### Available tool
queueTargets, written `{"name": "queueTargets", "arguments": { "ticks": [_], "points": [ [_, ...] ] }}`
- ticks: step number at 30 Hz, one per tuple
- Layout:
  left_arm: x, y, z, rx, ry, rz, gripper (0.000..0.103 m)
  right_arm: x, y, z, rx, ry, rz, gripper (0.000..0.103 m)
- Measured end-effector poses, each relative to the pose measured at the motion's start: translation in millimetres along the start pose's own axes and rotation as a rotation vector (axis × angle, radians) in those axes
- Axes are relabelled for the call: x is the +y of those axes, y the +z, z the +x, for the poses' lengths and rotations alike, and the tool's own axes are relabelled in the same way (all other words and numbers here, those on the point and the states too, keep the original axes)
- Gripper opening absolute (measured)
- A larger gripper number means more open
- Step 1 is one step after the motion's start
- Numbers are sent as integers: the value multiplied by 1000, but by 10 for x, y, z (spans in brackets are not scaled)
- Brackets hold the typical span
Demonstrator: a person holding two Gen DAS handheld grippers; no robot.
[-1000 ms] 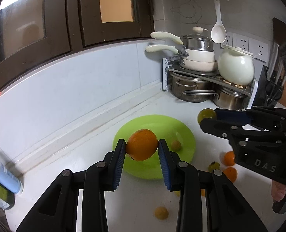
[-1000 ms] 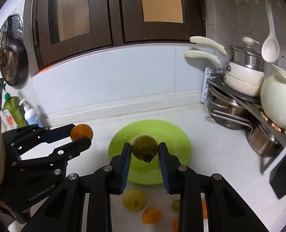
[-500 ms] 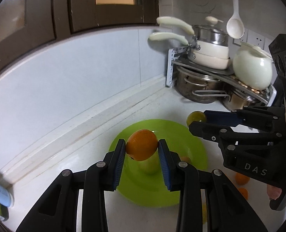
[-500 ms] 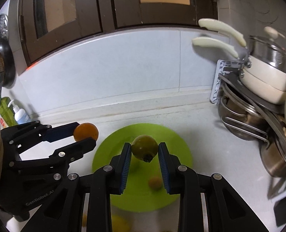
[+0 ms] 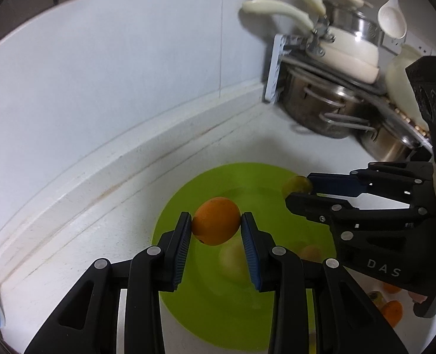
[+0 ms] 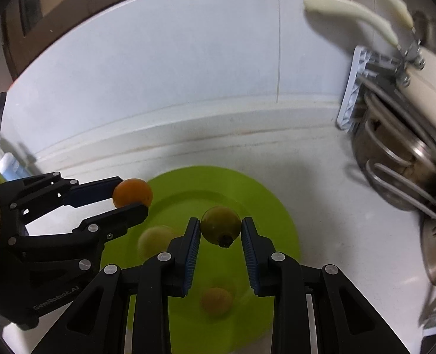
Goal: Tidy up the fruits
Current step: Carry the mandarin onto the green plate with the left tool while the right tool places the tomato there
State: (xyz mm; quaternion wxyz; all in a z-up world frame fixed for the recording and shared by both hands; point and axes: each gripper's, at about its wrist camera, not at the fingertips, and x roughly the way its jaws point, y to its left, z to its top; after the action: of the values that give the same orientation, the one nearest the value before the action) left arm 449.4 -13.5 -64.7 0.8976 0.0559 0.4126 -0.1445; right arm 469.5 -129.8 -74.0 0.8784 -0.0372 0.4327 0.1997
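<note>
My left gripper (image 5: 216, 225) is shut on an orange (image 5: 216, 220) and hangs over the left part of a lime-green plate (image 5: 188, 301). My right gripper (image 6: 220, 228) is shut on a dull green round fruit (image 6: 219, 224) above the same plate (image 6: 277, 221). On the plate lie a pale yellow-green fruit (image 6: 156, 240) and a small orange-brown fruit (image 6: 216, 299), both blurred. Each gripper shows in the other's view: the right gripper (image 5: 299, 190) with its green fruit (image 5: 296, 185) at the right, the left gripper (image 6: 131, 199) with its orange (image 6: 132, 192) at the left.
A rack of steel pots and cream pans (image 5: 336, 88) stands at the back right against the wall. Several small orange fruits (image 5: 392, 309) lie on the white counter right of the plate. A bottle (image 6: 10, 166) stands at the far left by the backsplash.
Both grippers have moved forward and down toward the plate, each keeping hold of its fruit. The plate now fills more of both views, and the cabinets have slid out at the top.
</note>
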Motion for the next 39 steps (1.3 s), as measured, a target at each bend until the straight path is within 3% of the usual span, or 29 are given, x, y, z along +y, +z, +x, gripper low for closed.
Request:
{"name": "queueTargets", "arguments": {
  "ticks": [10,21,29,39],
  "points": [
    [56,12,291,57,-12,-19,34,-99,3,284,69,12,25,30],
    [76,24,217,31,9,-15,39,-93,-23,270,66,-1,12,30],
    [62,-81,-180,-35,75,-26,41,-7,-86,-62,-8,-34,-17,30],
    [-21,-253,-885,-153,93,-53,57,211,-302,-761,-147,-53,-25,41]
  ]
}}
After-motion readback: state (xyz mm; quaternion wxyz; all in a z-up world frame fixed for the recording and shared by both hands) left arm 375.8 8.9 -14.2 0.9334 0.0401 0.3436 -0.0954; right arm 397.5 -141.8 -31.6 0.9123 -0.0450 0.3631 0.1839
